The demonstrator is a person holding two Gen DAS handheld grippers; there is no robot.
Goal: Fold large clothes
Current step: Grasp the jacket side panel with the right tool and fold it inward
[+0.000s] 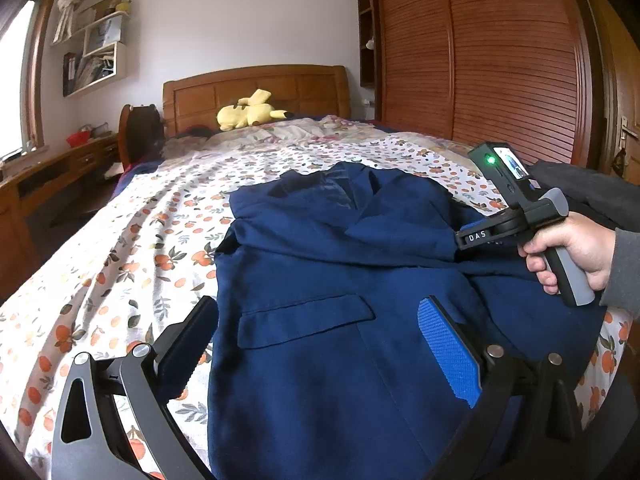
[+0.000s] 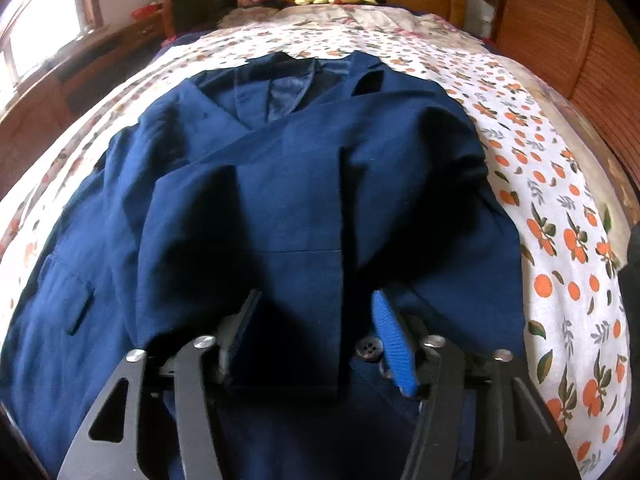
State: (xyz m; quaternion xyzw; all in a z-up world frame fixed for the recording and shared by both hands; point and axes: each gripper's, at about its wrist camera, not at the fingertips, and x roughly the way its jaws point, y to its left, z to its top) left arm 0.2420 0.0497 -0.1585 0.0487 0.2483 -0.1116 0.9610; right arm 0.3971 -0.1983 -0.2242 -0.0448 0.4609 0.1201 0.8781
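— Where is the jacket (image 1: 320, 280)?

— I see it flat on the bed (image 1: 132, 248), collar toward the headboard (image 1: 256, 92), front up, its sleeve folded across the chest. A yellow plush (image 1: 250, 112) lies just below the headboard.

— Your left gripper (image 1: 320, 344)?

— I hold it wide apart over the hem end of the jacket, farthest from the headboard, clamping nothing.

— And the right gripper (image 2: 316, 344)?

— Its fingers stand apart too, low over the folded sleeve (image 2: 296, 240), beside a button (image 2: 370, 349). I can't tell if they touch the cloth.
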